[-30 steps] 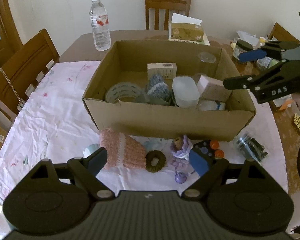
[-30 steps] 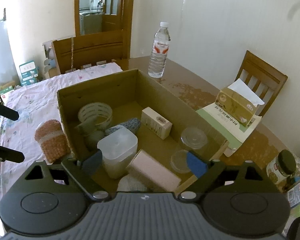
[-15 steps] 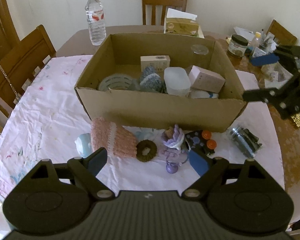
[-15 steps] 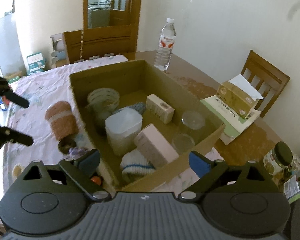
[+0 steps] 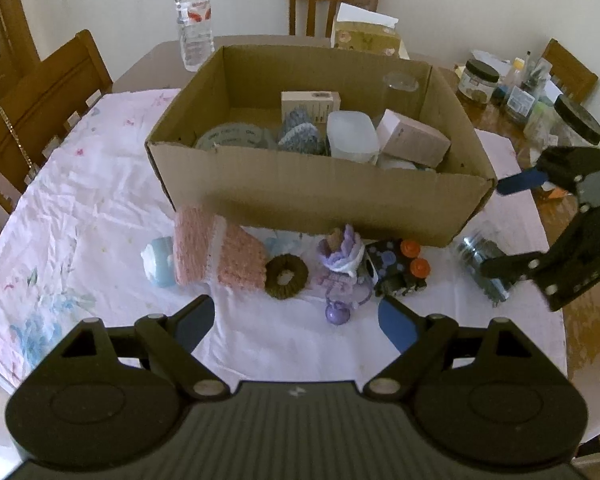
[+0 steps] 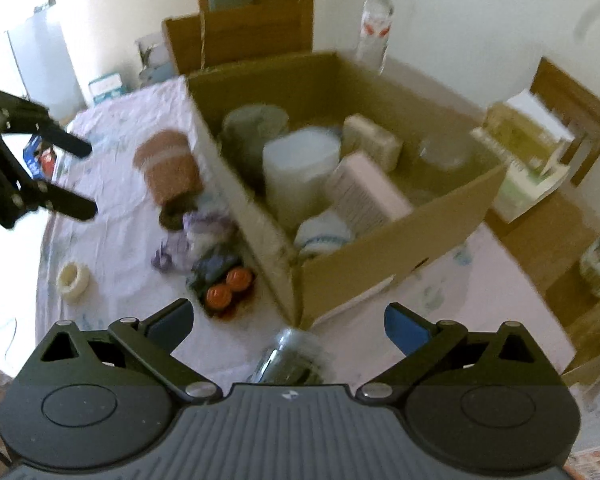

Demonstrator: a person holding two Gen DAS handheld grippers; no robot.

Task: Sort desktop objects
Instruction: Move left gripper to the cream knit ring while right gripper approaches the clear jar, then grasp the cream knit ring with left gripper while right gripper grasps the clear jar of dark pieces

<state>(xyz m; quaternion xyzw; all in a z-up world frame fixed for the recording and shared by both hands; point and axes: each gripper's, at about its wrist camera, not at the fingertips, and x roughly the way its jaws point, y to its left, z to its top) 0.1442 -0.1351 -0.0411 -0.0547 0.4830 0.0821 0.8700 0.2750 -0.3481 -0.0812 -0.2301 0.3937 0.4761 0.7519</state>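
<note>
Our left gripper (image 5: 296, 320), fingers wide and empty, hangs above the cloth before the pink knitted pouch (image 5: 216, 254), brown scrunchie (image 5: 286, 276) and purple charm (image 5: 338, 264). These lie crowded together against the cardboard box (image 5: 320, 196), so we judge one grab could drag a neighbour. At right, our right gripper (image 6: 288, 322), also spread, hovers over the clear jar (image 6: 290, 360), which may roll away.
</note>
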